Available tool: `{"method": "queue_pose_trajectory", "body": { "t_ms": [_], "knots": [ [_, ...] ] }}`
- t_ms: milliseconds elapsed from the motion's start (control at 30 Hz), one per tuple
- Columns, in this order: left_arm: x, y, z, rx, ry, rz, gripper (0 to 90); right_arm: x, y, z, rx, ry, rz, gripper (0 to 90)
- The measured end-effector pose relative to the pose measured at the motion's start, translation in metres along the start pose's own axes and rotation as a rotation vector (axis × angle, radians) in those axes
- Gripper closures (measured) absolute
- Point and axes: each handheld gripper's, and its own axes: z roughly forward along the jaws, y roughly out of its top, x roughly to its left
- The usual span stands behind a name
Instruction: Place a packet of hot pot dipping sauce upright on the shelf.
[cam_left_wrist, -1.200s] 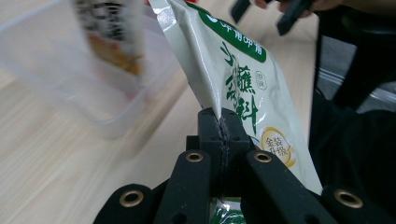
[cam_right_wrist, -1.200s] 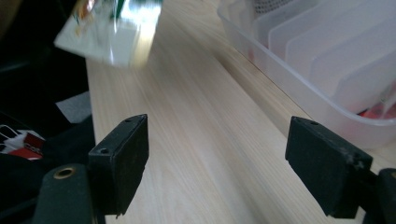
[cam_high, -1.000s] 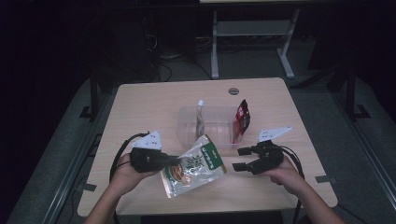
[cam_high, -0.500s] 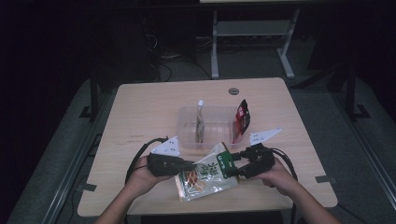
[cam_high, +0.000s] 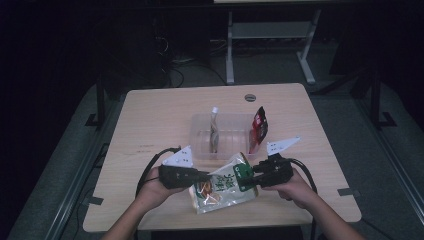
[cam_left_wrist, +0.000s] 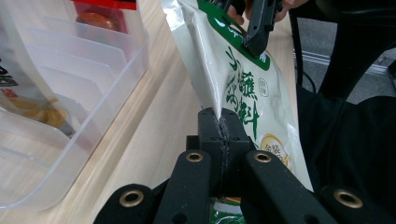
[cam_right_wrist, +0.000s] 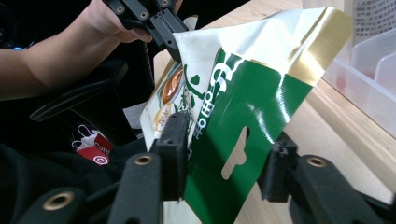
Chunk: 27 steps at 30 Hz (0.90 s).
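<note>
A green and white snack bag (cam_high: 222, 187) hangs low over the table's front between my two grippers. My left gripper (cam_high: 205, 176) is shut on the bag's side seam; in the left gripper view the jaws (cam_left_wrist: 222, 123) pinch that edge of the bag (cam_left_wrist: 243, 88). From the right, my right gripper (cam_high: 247, 177) meets the bag's green top. In the right gripper view its jaws (cam_right_wrist: 226, 149) stand open on either side of the green header (cam_right_wrist: 243, 107), which has a hang hole. Farther off in that view, the left gripper (cam_right_wrist: 168, 28) holds the bag's other edge.
A clear plastic divider tray (cam_high: 200, 145) stands mid-table just behind the bag. A red packet (cam_high: 259, 125) stands at its right end and a slim packet (cam_high: 214, 131) in a left slot. A cable hole (cam_high: 250, 97) lies farther back. Bare wood table (cam_high: 160, 115) stretches to the left.
My left gripper carried the bag right and turned it more level. My right gripper moved left, and its open jaws now straddle the bag's green top.
</note>
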Motion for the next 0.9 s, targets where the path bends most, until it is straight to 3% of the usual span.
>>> {"method": "queue_pose_trajectory", "body": {
  "t_ms": [300, 467, 733, 900],
  "knots": [
    [0.002, -0.001, 0.001, -0.004, 0.016, 0.003, 89.8, 0.0, 0.0, 0.001, -0.007, 0.027, -0.011, 75.4],
    [0.004, -0.004, 0.003, -0.006, 0.011, -0.003, 89.6, 0.0, 0.001, 0.003, 0.007, 0.018, -0.023, 85.8],
    [0.012, -0.01, 0.006, -0.014, 0.02, -0.022, 88.1, -0.001, 0.003, 0.005, 0.003, 0.033, -0.011, 89.8],
    [0.014, -0.013, 0.008, -0.007, 0.045, -0.037, 78.9, -0.001, 0.004, 0.005, 0.007, 0.018, -0.024, 90.0]
  ]
}}
